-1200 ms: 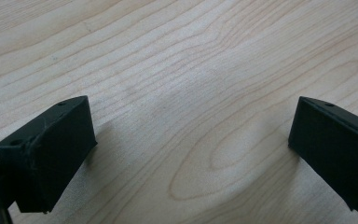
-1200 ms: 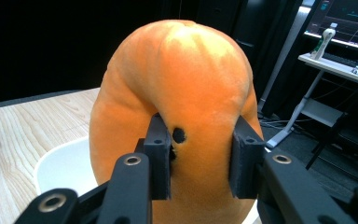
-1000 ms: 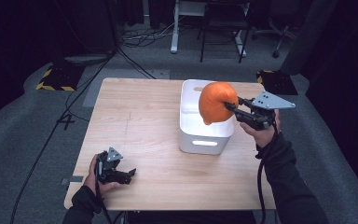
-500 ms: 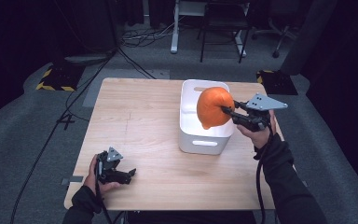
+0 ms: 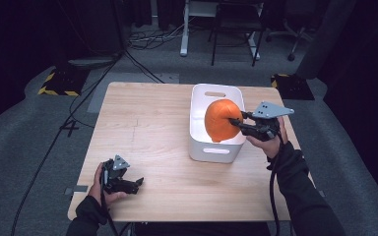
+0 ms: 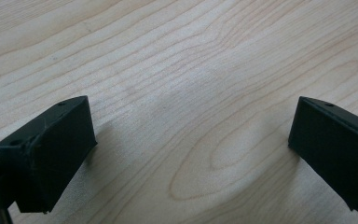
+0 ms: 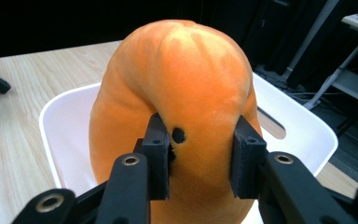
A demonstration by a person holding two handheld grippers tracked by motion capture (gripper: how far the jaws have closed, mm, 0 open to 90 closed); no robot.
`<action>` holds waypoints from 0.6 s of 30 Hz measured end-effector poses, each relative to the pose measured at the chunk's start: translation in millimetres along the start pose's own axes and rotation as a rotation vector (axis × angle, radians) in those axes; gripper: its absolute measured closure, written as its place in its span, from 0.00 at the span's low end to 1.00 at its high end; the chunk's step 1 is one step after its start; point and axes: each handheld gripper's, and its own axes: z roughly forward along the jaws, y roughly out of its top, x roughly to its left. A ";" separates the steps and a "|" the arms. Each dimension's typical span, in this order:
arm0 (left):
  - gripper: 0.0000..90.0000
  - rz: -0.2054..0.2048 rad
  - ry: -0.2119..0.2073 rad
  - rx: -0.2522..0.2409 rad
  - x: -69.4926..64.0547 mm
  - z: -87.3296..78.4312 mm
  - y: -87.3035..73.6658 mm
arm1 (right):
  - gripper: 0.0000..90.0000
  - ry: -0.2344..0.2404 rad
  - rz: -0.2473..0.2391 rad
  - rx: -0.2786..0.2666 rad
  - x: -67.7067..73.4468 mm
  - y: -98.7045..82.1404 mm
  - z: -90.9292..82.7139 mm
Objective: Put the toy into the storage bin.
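The right gripper pinches the orange plush toy between its pads, directly ahead, over the white bin beyond. Risk: the soft fabric slips free early, or catches the bin rim. The left gripper rests spread, empty.

- right gripper: black linkage arms, silver rivets, blocky black pads, grey three-cornered plate on top
- left gripper: black, smaller grey plate at 12 o'clock
- black cable along the dark sleeve
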 end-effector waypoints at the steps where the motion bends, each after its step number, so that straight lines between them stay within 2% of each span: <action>1: 0.01 0.000 0.000 0.000 0.0 0.0 0.0 | 0.72 0.006 0.003 0.009 0.1 -0.1 0.5; 6: 0.01 0.000 0.000 0.000 0.0 0.0 0.0 | 0.71 0.033 0.002 0.043 -1.5 -1.0 3.1; 18: 0.01 0.000 0.000 0.000 0.0 0.0 0.0 | 0.67 0.097 -0.041 0.153 -3.0 -1.3 8.1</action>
